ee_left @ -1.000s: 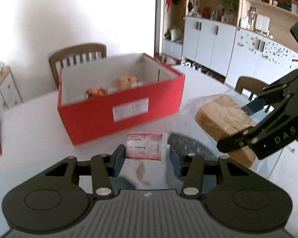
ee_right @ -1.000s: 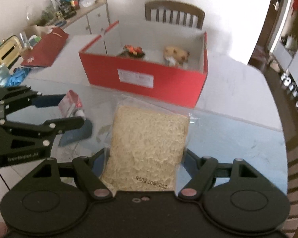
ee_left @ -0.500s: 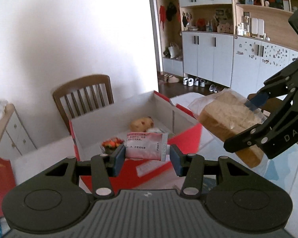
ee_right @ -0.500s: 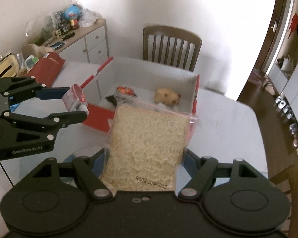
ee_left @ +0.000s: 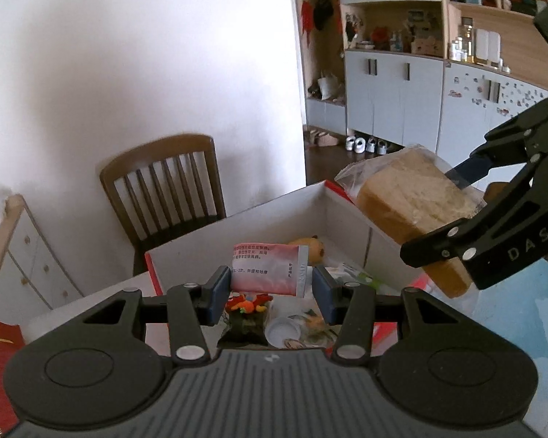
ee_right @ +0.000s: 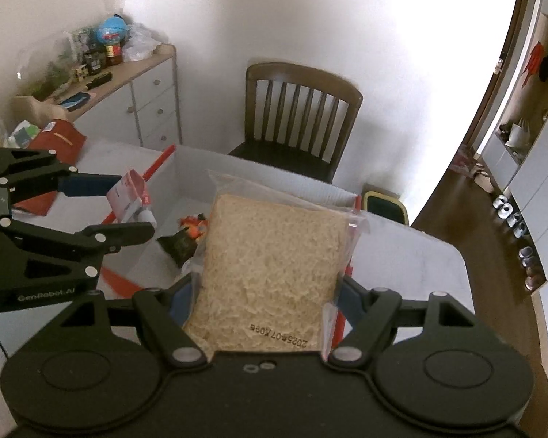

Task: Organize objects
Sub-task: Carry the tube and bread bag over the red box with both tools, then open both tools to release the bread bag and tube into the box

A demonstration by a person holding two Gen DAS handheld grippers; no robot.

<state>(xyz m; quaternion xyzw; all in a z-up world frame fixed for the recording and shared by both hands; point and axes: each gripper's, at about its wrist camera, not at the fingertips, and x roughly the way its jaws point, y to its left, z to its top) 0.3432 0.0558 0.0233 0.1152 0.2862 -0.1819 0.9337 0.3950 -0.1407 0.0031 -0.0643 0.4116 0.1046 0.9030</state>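
Table [ee_right: 413,252], pale top, carrying an open red box [ee_left: 350,197] with white inner walls, taken here as the landmark. Behind the box: wooden slat-back chair [ee_right: 303,109] against a plain white wall. Left of the box, at the table's edge: red lid or folder [ee_right: 56,142] lying flat; beyond it a white drawer sideboard [ee_right: 153,98] with wooden top, crowded with bottles, a small globe and plastic bags. Right of the box, across dark floor: grey-white cabinet run [ee_left: 394,91] with open wooden shelving above, shoes [ee_left: 365,144] lined at its foot, red garments hung in a niche. Beside the box's far right corner: a yellow-rimmed seat [ee_right: 383,204], partly hidden. Inside the box: plush toy [ee_left: 312,248] at the back, an orange-and-red trinket on a dark packet [ee_left: 246,306], a white round lid [ee_left: 283,330], other small wrappers not identifiable. Above the box's left half: left gripper [ee_left: 270,288], clenched on a pink sachet [ee_left: 266,268] held upright between its blue pads. Above the box's right half: right gripper [ee_right: 266,303], jaws set wide and grasping a bagged bread slice [ee_right: 270,273] in clear plastic, date print near the jaw end. Both items are held in the air over the box, touching neither it nor the table.
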